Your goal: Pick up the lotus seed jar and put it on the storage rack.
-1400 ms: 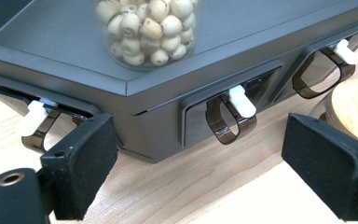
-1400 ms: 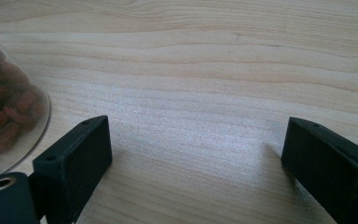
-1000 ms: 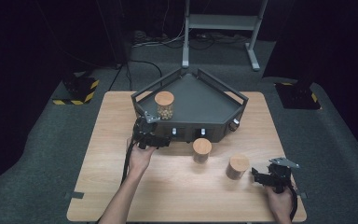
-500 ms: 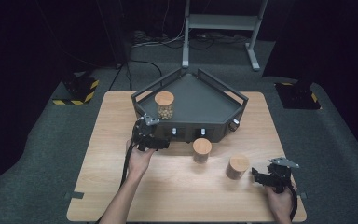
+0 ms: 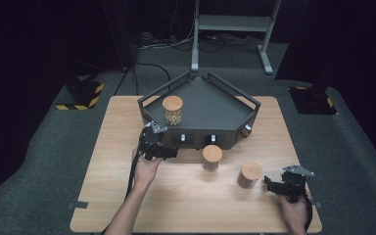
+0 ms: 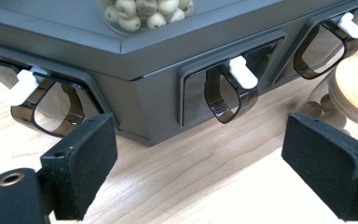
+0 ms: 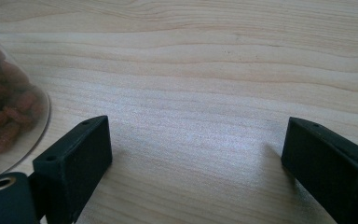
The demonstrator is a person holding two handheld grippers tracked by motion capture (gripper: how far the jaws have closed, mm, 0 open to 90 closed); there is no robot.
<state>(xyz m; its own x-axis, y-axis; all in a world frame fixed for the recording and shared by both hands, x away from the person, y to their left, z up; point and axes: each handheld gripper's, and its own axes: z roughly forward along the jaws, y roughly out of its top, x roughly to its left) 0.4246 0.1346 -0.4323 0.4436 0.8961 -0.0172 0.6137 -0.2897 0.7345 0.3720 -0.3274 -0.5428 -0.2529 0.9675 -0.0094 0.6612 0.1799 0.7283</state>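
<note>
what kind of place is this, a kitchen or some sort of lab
Most likely a lab or recording studio, not a kitchen: dark curtained surroundings, a lone wooden table on grey carpet, cables trailing across the floor, a metal stand behind, and a black-and-yellow striped base beside the table.

The left claw (image 5: 169, 152) has edged slightly forward along the front of the dark tray (image 5: 235, 105); its jaws are spread wide before a clear handle (image 6: 223, 95).
</note>
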